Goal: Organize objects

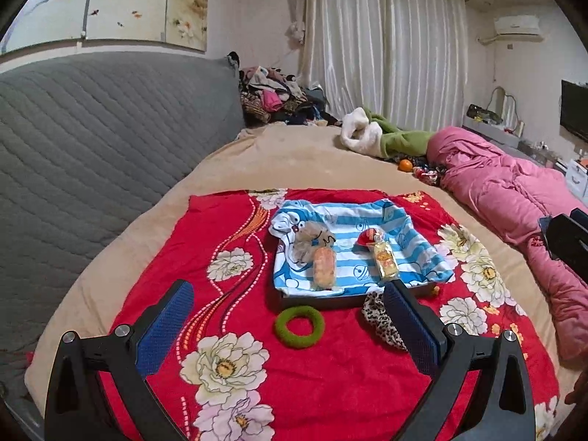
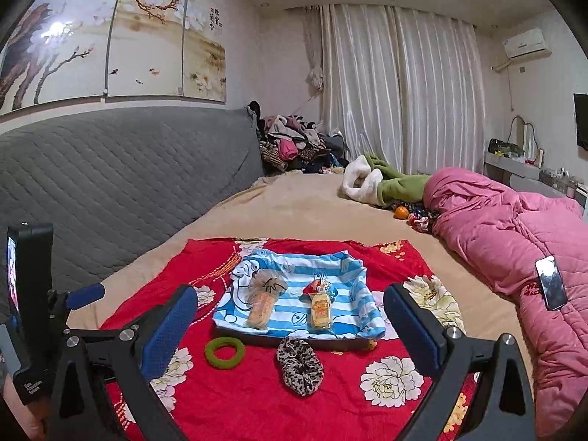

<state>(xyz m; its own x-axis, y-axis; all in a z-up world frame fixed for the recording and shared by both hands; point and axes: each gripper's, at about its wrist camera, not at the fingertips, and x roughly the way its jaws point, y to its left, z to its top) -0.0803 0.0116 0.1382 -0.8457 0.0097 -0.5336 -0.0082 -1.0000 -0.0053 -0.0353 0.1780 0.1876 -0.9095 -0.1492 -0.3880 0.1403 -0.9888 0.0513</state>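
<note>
Both grippers, left [image 1: 288, 296] and right [image 2: 290, 299], hang spread wide, gripping nothing. The cloth-lined tray [image 2: 323, 341] carries two wrapped snacks [image 2: 261, 310] and a red packet [image 2: 313, 286]; green ring [image 2: 225, 352] and leopard scrunchie [image 2: 299, 365] lie just outside on the red blanket [image 2: 242, 404].

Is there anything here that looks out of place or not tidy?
Yes. The green ring and the leopard scrunchie lie loose on the red blanket, in front of the tray, while the snack packets sit inside it. The blue striped cloth lining the tray is rumpled.
</note>
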